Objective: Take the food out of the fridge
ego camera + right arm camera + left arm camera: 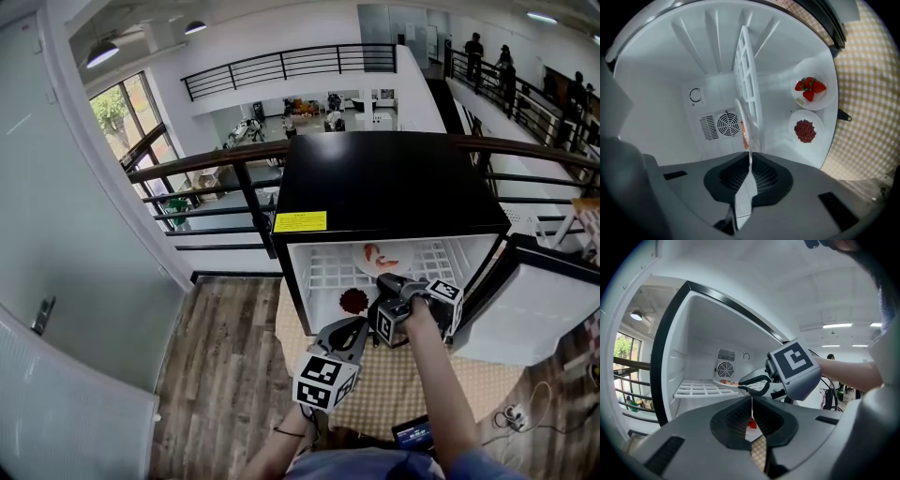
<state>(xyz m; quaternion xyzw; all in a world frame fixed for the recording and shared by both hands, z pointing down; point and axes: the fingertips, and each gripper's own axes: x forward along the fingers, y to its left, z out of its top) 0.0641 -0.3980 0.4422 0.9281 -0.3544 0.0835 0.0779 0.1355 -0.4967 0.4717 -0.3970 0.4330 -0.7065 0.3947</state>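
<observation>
The black mini fridge (384,187) stands open. On its white wire shelf (328,272) lies a white plate of pinkish-red food (382,258). My right gripper (384,278) reaches inside, rolled on its side, and is shut on that plate's rim (744,122). The left gripper view shows the plate (725,382) with the right gripper (750,385) on its edge. On the fridge floor sit a plate of strawberries (811,89) and a plate of dark red beans (805,130). My left gripper (364,322) waits just outside the fridge, shut and empty.
The fridge door (534,300) hangs open to the right. A checkered cloth (412,384) lies under the fridge. A black railing (234,169) runs behind it, with wood floor (225,356) to the left. A fan grille (727,124) marks the back wall.
</observation>
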